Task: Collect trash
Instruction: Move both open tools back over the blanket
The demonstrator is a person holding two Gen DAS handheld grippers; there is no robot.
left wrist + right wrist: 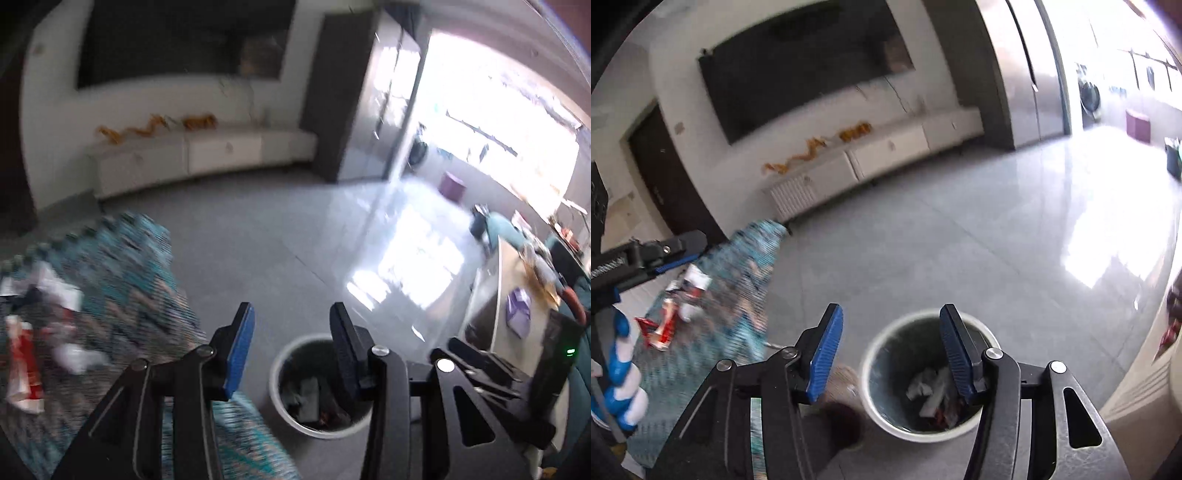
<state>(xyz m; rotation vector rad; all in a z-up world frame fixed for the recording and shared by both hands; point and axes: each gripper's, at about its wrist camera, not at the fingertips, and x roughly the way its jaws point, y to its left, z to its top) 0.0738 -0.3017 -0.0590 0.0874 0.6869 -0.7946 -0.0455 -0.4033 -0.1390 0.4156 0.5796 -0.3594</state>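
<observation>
Step in hand: drop done, judging by wrappers inside the round white waste bin (929, 373). Left claw (290, 325) and right claw (891, 334): both parted, empty. Remaining red-and-white crumpled wrappers (674, 310) lie left on the teal patterned rug (738, 266). Next: reach left.

Both grippers, the left gripper (290, 332) and the right gripper (891, 334), have black metal linkage arms, round silver pivot screws, and fingers (827, 350) faced with ribbed blue pads.

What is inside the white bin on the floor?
Inside the white bin lie crumpled white papers and a reddish wrapper. The right gripper's finger hides part of it.
</observation>
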